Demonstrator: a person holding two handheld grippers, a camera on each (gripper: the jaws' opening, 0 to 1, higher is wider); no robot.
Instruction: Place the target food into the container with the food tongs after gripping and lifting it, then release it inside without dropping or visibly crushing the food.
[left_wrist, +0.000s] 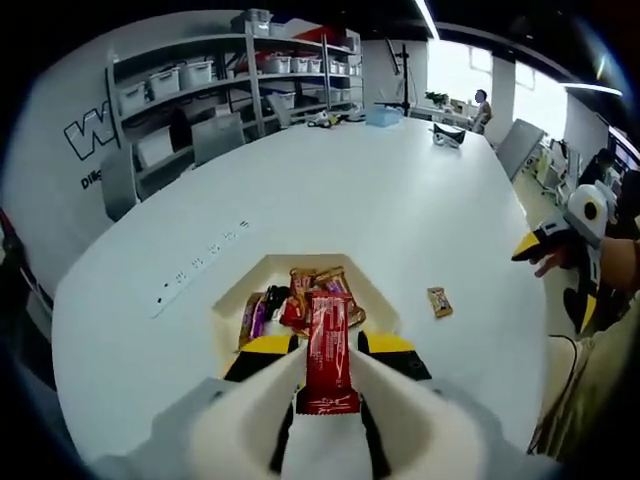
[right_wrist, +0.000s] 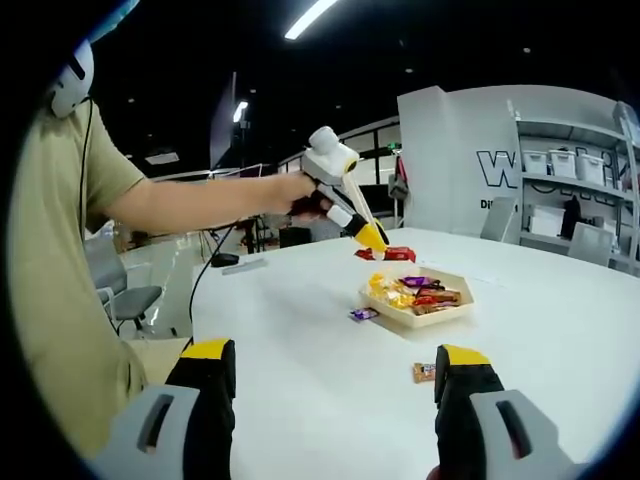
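Snack bar (left_wrist: 328, 352), red wrapper, clamped between the closed left gripper (left_wrist: 328, 345), long axis running forward along the jaws, held above the near edge of the tray (left_wrist: 268, 268). Drop lies straight ahead. Right gripper (right_wrist: 330, 372) gapes wide, holding nothing.

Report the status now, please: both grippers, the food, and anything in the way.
Left gripper shut on red snack bar, above container. Right gripper open, holding nothing. Loose snack lies on table, off the path.
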